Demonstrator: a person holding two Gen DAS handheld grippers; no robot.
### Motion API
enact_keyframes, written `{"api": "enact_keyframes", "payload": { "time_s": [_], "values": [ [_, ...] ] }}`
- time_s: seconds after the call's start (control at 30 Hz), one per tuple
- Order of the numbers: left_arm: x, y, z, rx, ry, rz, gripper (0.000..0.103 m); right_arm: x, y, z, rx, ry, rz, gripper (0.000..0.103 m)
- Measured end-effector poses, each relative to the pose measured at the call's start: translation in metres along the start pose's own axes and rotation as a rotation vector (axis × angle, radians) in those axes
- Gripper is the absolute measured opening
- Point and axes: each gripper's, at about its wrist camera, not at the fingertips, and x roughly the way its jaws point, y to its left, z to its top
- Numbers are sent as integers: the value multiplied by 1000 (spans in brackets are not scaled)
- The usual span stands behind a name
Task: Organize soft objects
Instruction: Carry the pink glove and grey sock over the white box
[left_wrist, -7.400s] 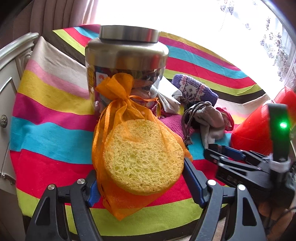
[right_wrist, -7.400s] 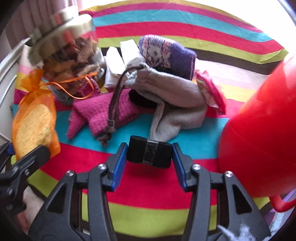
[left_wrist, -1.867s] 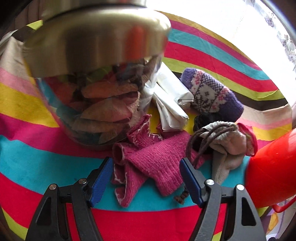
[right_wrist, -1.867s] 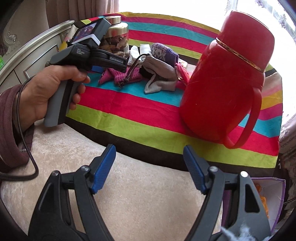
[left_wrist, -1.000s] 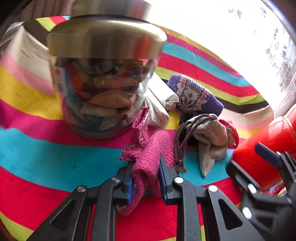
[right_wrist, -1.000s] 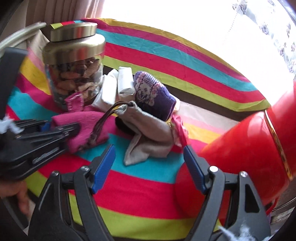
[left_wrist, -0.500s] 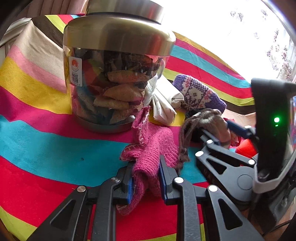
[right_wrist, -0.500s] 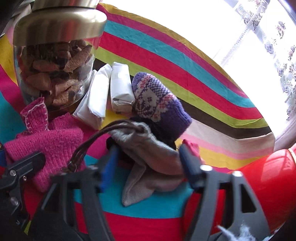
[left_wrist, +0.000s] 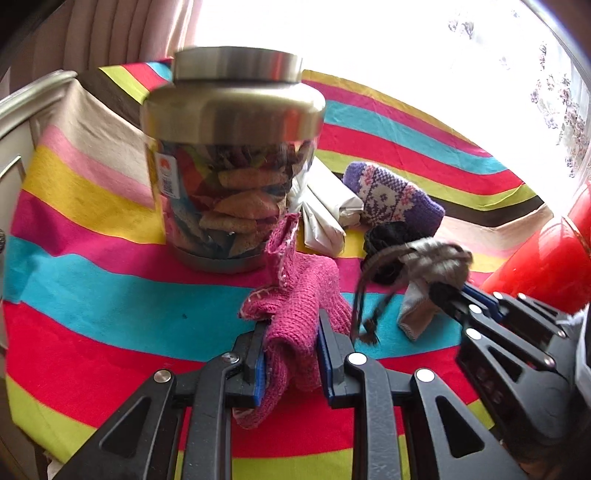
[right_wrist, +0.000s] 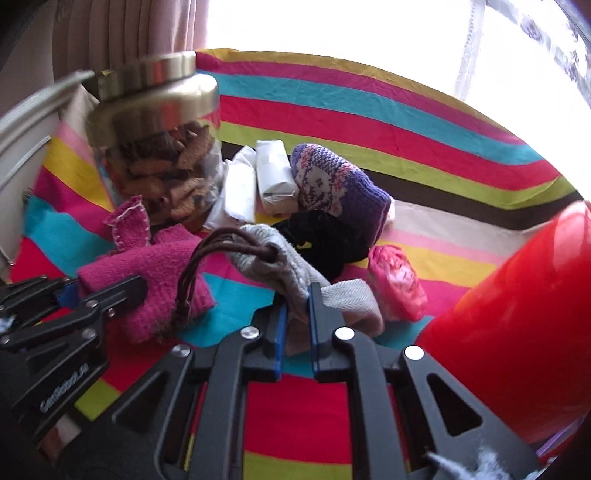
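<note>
While both of our grippers point down at the striped cloth (left_wrist: 92, 280), the little writing we can find is a small white label with an orange-red mark and a code square on the glass jar with a brushed metal lid (left_wrist: 229, 155), standing ahead of the left gripper (left_wrist: 291, 343), and raised lettering on the left gripper's black body in the right wrist view, too blurred for us to read. Our left gripper is clamped on the magenta knitted mitten (left_wrist: 299, 295), which bunches between its blue pads and trails forward to the jar's base. Our right gripper (right_wrist: 295, 314) is closing, with the grey herringbone drawstring pouch (right_wrist: 288, 258) pinched between its pads; the pouch's brown braided cord (right_wrist: 192, 277) loops off to the left. Just beyond the pouch lie a black fabric bundle (right_wrist: 325, 236), a purple patterned knitted mitten (right_wrist: 332, 184) and two white wrapped packets (right_wrist: 258, 177); a pink crinkled packet (right_wrist: 395, 284) lies to the right, near the glossy red jug (right_wrist: 517, 314). Bands of red, turquoise, lime, yellow, pink and brown cover the table, with a beige curtain (left_wrist: 110, 33) and a bright window behind.
</note>
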Motion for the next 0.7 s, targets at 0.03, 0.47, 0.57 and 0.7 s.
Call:
{"api": "enact_keyframes", "payload": {
  "time_s": [0.03,0.47,0.57,0.7],
  "values": [
    [-4,1,0,-5,-7,1,23,-7,-2,-3,11,-3,25,13],
    [-48,8,-4,-49,-95,-21,23,-56,-8,-12,123,-43,239,13],
    [-58,10,-6,-50,-119,-31,23,-70,-4,-13,123,-59,267,13],
    [-67,14,-6,-60,-137,-35,23,-86,2,-15,111,-69,264,13]
  ]
}}
